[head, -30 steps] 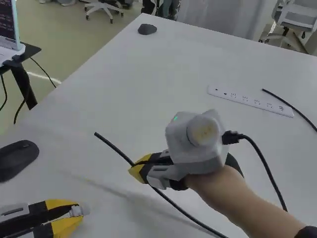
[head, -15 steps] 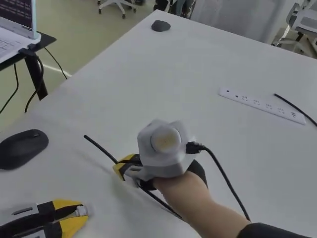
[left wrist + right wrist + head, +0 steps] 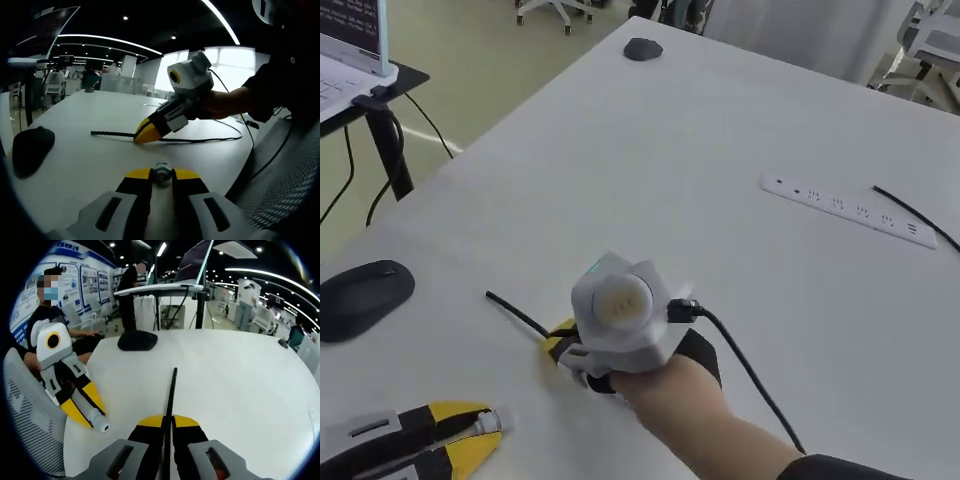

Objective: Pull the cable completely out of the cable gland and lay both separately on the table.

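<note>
The thin black cable (image 3: 515, 312) lies on the white table (image 3: 720, 150), its free end pointing left. My right gripper (image 3: 557, 347) is shut on it a short way behind that end. In the right gripper view the cable (image 3: 171, 390) runs out from between the yellow jaws of the right gripper (image 3: 168, 421). My left gripper (image 3: 480, 430) sits low at the near left, shut on the small whitish cable gland (image 3: 487, 423). The gland (image 3: 161, 169) shows between the jaw tips of the left gripper (image 3: 161, 174). Cable and gland are apart.
A black mouse (image 3: 365, 295) lies at the table's left edge. A white power strip (image 3: 845, 208) with its black lead is at the right, and a dark round object (image 3: 642, 48) sits at the far corner. A laptop stand (image 3: 360, 70) is off the table's left.
My right gripper has moved left and nearer to me with the cable in it, dragging the cable's free end leftward. The left gripper has stayed put with the gland.
</note>
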`<state>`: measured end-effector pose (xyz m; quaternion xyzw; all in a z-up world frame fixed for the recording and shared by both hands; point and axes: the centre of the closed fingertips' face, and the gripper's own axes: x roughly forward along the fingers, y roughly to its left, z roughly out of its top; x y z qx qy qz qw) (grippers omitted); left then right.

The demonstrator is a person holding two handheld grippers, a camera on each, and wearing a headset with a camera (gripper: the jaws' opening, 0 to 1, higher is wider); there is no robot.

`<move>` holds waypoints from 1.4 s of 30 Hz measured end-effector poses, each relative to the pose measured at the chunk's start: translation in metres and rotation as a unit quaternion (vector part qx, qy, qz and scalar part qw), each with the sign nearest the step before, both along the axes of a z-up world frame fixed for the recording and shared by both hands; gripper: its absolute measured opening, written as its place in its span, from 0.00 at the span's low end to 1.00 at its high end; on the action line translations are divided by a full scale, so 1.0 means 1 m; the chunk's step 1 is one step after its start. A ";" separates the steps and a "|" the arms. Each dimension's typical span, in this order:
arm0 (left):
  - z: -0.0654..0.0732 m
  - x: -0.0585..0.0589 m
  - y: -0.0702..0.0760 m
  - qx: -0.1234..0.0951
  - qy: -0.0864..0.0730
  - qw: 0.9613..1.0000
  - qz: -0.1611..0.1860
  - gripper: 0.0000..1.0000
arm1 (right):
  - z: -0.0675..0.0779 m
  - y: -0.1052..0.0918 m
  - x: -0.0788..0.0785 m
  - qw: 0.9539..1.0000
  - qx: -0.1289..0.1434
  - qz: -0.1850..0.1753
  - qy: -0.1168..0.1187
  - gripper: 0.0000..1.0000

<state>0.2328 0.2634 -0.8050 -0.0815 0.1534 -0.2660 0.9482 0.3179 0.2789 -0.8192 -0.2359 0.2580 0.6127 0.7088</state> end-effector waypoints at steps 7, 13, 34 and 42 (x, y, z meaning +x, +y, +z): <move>0.002 0.001 0.001 -0.009 -0.001 1.000 0.003 0.33 | 0.001 0.004 0.005 1.000 0.004 -0.001 -0.002 0.26; 0.001 0.007 0.003 0.008 -0.005 1.000 0.008 0.52 | 0.002 0.003 0.007 1.000 0.005 -0.013 -0.007 0.43; 0.041 0.025 0.004 -0.047 0.006 0.999 0.024 1.00 | 0.023 -0.043 0.037 0.993 0.031 -0.117 0.012 1.00; 0.058 0.032 0.000 -0.010 0.031 0.999 0.005 1.00 | 0.041 -0.142 0.047 0.965 0.016 -0.243 0.097 1.00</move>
